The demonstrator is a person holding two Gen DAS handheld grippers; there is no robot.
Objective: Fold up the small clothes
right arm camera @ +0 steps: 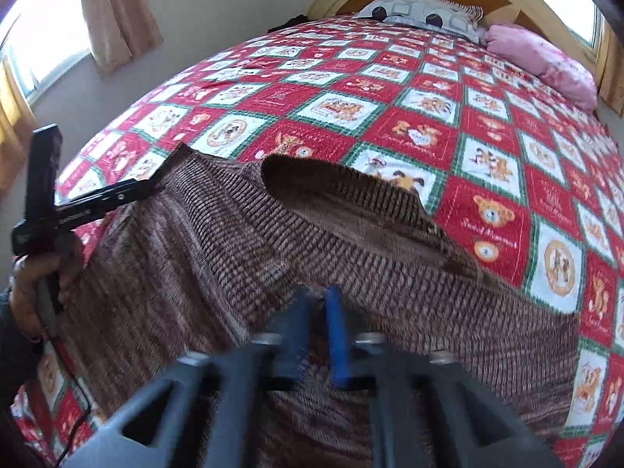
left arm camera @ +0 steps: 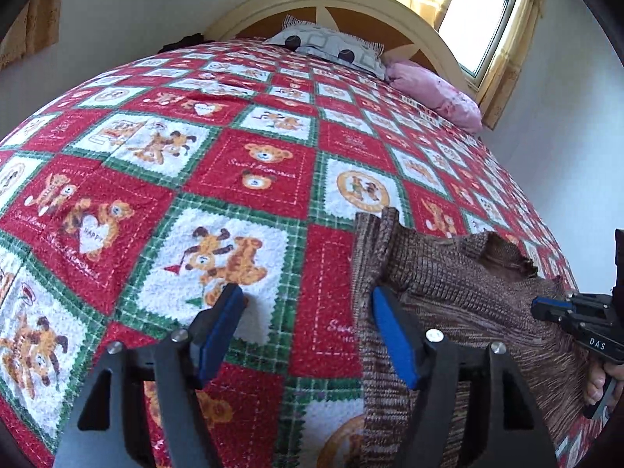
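My left gripper (left arm camera: 308, 312) is spread open over the teddy-print quilt (left arm camera: 249, 179), holding nothing, its inner finger right at the left edge of the brown knit top (left arm camera: 448, 296). That top lies near the foot of the bed, mostly flat, with one piece lapped over across the body, so I'd judge folding barely started. My right gripper (right arm camera: 318, 304) is nearly closed over the knit; can't tell if it pinches cloth.

A sweater (right arm camera: 218, 257) lies on the bedspread (right arm camera: 390, 89), pillows (right arm camera: 425, 11) behind it.
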